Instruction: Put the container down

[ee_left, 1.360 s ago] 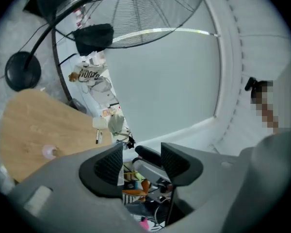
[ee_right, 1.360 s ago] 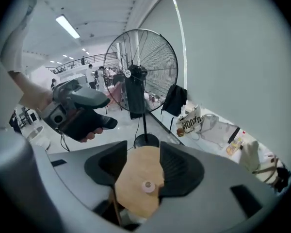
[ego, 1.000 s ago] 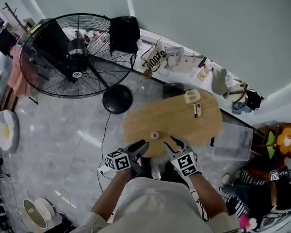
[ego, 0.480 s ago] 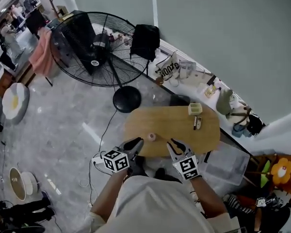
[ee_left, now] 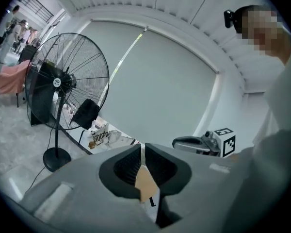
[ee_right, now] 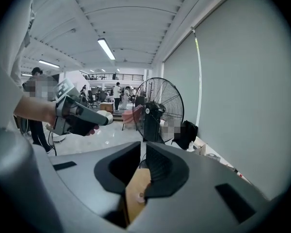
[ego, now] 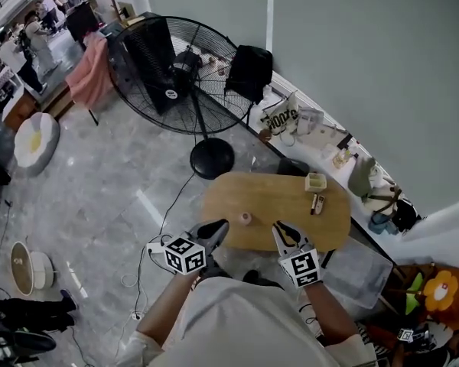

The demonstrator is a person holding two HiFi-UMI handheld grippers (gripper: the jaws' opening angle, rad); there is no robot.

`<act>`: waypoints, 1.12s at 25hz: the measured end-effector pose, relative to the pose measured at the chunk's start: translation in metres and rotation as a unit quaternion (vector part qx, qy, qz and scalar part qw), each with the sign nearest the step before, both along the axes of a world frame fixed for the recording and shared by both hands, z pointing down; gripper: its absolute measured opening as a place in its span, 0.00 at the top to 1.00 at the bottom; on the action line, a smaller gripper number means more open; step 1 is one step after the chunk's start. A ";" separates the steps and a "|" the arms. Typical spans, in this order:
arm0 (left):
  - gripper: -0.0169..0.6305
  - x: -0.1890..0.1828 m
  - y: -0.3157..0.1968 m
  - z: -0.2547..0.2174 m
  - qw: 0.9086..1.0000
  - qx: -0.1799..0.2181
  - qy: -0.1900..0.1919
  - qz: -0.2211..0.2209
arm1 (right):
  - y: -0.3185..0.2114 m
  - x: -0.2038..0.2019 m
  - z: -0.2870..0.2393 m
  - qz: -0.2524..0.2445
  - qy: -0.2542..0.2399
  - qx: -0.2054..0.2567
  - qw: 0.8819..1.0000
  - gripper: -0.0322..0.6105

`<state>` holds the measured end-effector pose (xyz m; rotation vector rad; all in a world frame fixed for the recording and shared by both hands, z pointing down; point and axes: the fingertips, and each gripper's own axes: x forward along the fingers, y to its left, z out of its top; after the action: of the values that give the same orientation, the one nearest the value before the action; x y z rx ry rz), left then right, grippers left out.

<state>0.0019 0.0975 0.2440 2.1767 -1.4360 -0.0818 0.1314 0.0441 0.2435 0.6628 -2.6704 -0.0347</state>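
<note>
A small cream container (ego: 315, 181) stands on the far right part of the oval wooden table (ego: 275, 205), with a small dark object (ego: 316, 203) beside it. A little pink cup (ego: 245, 218) sits near the table's front edge. My left gripper (ego: 218, 228) hovers at the front edge, left of the cup, its jaws shut with nothing between them. My right gripper (ego: 281, 229) hovers to the cup's right; its jaws have just been closing and are empty. In the left gripper view the fingertips (ee_left: 136, 155) meet over the table. The right gripper (ee_right: 143, 152) looks the same.
A big black standing fan (ego: 185, 75) is on the floor beyond the table's left end. A low white shelf (ego: 321, 140) with bags and clutter runs along the wall behind. A clear plastic bin (ego: 359, 270) sits right of the table. A cable (ego: 164, 220) crosses the floor at left.
Both grippers' jaws have closed from partly open to nearly touching. Both hands have lifted a little at the table's front edge, and the head view has swung to show more floor.
</note>
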 end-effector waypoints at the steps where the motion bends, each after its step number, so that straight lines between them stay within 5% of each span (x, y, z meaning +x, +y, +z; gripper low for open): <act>1: 0.92 -0.002 0.004 -0.004 1.000 0.005 -0.007 0.005 | 0.002 -0.002 -0.003 0.002 -0.004 0.001 1.000 0.89; 10: 0.93 -0.032 0.023 -0.035 0.999 0.042 -0.031 0.015 | 0.013 -0.011 -0.034 0.045 -0.046 0.003 0.998 0.95; 28: 0.94 -0.046 0.028 -0.034 0.999 0.042 -0.029 0.013 | 0.026 -0.012 -0.032 0.054 -0.030 0.017 0.998 0.95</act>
<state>-0.0439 0.1254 0.2098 2.2822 -1.4587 -0.0711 0.1190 0.0703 0.2114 0.8314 -2.6923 -0.0314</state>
